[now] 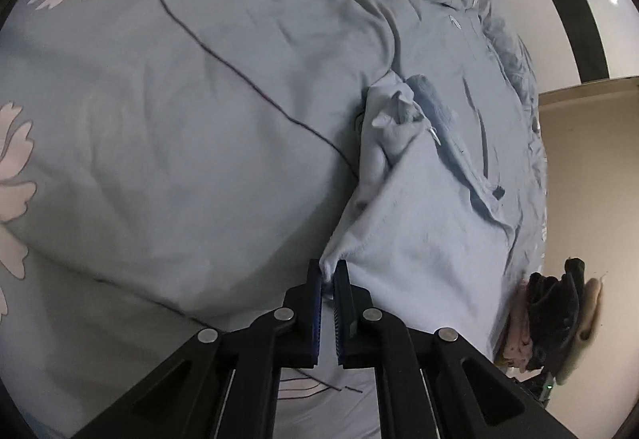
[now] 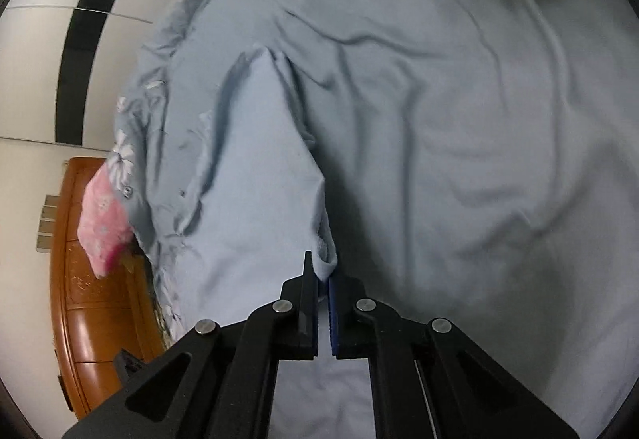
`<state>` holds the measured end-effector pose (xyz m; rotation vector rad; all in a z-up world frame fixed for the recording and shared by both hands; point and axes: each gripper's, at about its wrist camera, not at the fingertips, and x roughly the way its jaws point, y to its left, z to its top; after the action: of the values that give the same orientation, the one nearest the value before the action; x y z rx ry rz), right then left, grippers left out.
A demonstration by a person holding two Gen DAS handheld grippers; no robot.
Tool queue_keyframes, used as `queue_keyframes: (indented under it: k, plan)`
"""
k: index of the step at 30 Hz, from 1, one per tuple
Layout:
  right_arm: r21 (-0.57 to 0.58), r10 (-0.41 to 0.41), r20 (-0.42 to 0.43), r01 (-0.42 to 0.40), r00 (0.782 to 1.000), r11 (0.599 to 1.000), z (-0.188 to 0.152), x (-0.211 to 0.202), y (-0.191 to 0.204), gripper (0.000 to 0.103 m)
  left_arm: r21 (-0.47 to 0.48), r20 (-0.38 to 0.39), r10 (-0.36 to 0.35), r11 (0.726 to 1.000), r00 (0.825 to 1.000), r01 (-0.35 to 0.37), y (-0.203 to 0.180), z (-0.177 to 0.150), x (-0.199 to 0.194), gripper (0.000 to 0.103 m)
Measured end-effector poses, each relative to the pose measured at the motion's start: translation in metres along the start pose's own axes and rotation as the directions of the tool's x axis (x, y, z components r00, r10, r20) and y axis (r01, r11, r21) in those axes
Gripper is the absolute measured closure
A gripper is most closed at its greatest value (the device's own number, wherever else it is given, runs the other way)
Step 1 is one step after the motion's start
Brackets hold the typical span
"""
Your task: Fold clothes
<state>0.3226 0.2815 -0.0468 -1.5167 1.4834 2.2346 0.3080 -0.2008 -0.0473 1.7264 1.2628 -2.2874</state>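
A pale blue garment [image 1: 423,223] lies on a bed covered by a blue floral duvet [image 1: 179,111]. My left gripper [image 1: 328,271] is shut on a corner of the garment, which stretches away to the right with a bunched fold and a zip pull farther off. In the right wrist view my right gripper [image 2: 322,271] is shut on another corner of the same pale blue garment [image 2: 255,175], which runs away from the fingers as a flat panel.
A stack of folded dark and pink clothes [image 1: 547,319] sits at the bed's right edge in the left wrist view. A pink cloth [image 2: 102,223] hangs at the bed's left edge beside a wooden cabinet [image 2: 92,299]. Walls lie beyond.
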Motion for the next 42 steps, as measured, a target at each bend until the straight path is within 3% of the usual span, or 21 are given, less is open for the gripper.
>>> queue_keyframes:
  k: [3,7,10,12,15,17,21,23,26,28,31,32,33,35,39,42]
  plan:
    - [0.01,0.005,-0.024,-0.005,1.0,1.0,0.001,0.0,-0.007,0.098,0.001,-0.024,-0.012,1.0,1.0,0.012,0.005,-0.001,-0.005,0.093]
    - [0.0,-0.068,-0.034,0.068,0.997,0.998,0.01,-0.017,-0.016,0.095,0.025,-0.025,0.051,0.998,0.998,-0.051,0.009,0.006,-0.022,0.096]
    - [-0.088,-0.096,-0.007,0.095,0.995,0.992,0.028,-0.016,0.006,0.093,0.114,0.001,0.1,0.989,0.995,-0.1,-0.004,0.015,-0.034,0.096]
    - [-0.157,-0.108,0.017,0.109,0.994,0.982,0.042,-0.013,0.024,0.093,0.224,0.02,0.102,0.969,0.995,-0.104,-0.03,0.027,-0.028,0.096]
    - [-0.258,-0.123,0.054,0.132,0.991,0.957,0.062,-0.008,0.052,0.093,0.403,0.004,0.111,0.909,0.994,-0.103,-0.08,0.047,0.01,0.095]
    - [-0.352,-0.115,0.044,0.123,0.992,0.928,0.072,0.016,0.08,0.093,0.516,-0.022,0.127,0.851,0.992,-0.097,-0.113,0.058,0.04,0.095]
    - [-0.527,-0.158,0.003,0.136,0.987,0.839,0.082,0.069,0.125,0.093,0.682,-0.08,0.231,0.722,0.97,-0.115,-0.154,0.064,0.099,0.095]
    - [-0.563,-0.164,-0.024,0.122,0.986,0.817,0.087,0.089,0.138,0.093,0.707,-0.089,0.243,0.699,0.966,-0.111,-0.161,0.072,0.114,0.095]
    - [-0.617,-0.186,-0.079,0.099,0.979,0.781,0.094,0.117,0.149,0.093,0.685,-0.045,0.212,0.718,0.976,-0.124,-0.165,0.093,0.117,0.095]
    - [-0.626,-0.181,-0.05,0.11,0.982,0.772,0.106,0.123,0.152,0.093,0.662,-0.021,0.197,0.738,0.98,-0.134,-0.166,0.107,0.119,0.095]
    - [-0.539,-0.169,0.014,0.15,0.985,0.829,0.137,0.121,0.139,0.095,0.585,-0.013,0.199,0.796,0.98,-0.154,-0.154,0.127,0.124,0.095]
    - [-0.506,-0.172,0.019,0.158,0.985,0.848,0.145,0.121,0.132,0.103,0.566,-0.016,0.197,0.81,0.98,-0.154,-0.151,0.131,0.125,0.095]
    - [-0.483,-0.171,0.016,0.157,0.985,0.862,0.151,0.121,0.127,0.103,0.554,-0.024,0.192,0.819,0.981,-0.147,-0.148,0.133,0.126,0.095]
    - [-0.466,-0.162,0.003,0.145,0.987,0.873,0.154,0.12,0.122,0.103,0.539,-0.021,0.202,0.827,0.979,-0.159,-0.145,0.134,0.124,0.095]
    - [-0.505,-0.218,0.105,0.241,0.97,0.829,0.149,0.097,0.125,0.103,0.51,0.046,0.251,0.826,0.967,-0.239,-0.138,0.14,0.11,0.095]
    - [-0.462,-0.247,0.17,0.299,0.954,0.835,0.15,0.067,0.113,0.102,0.435,0.074,0.274,0.856,0.959,-0.278,-0.126,0.146,0.089,0.095]
